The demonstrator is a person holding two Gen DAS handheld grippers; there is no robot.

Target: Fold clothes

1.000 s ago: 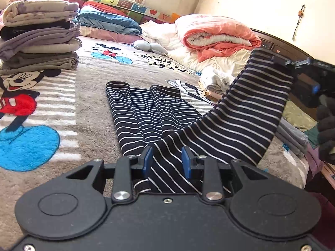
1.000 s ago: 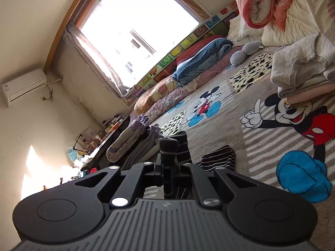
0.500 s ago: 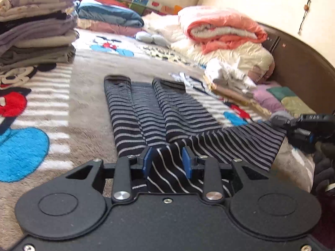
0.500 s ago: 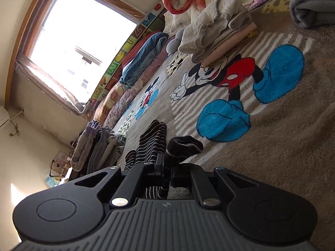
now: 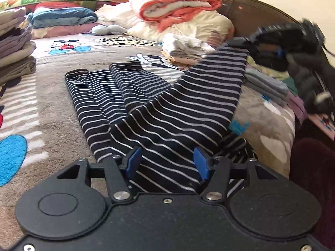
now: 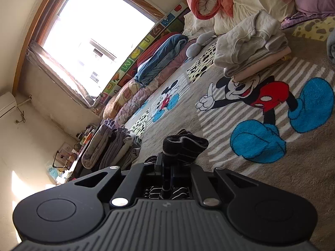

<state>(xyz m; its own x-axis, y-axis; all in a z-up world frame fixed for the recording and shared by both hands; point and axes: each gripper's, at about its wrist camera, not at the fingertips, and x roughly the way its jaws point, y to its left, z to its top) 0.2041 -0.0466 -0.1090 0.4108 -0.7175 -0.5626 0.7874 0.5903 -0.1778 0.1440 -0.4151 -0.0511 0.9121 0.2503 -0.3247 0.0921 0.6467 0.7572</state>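
A dark navy garment with thin white stripes (image 5: 159, 113) lies on the bed, its two far ends flat on the blanket. My left gripper (image 5: 166, 163) sits at the near edge. Its jaws are opening, and the striped cloth lies loose between the blue pads (image 5: 133, 163) without being squeezed. At the right my right gripper (image 5: 240, 41), held by a dark-gloved hand (image 5: 307, 79), lifts one corner off the bed, so the cloth slopes up to it. In the right wrist view that gripper (image 6: 167, 167) is shut on the bunched dark hem (image 6: 184, 144).
The Mickey Mouse blanket (image 5: 48, 113) covers the bed. Folded clothes are stacked at the left (image 5: 12, 48) and beside the raised corner (image 5: 182, 46). An orange and cream quilt (image 5: 175, 8) and pillows lie by the dark headboard (image 5: 251, 12). The bed's edge drops off at the right.
My left gripper's jaws have spread wide and let go of the striped cloth. The right gripper dipped low with its corner half a second ago and now holds it raised again.
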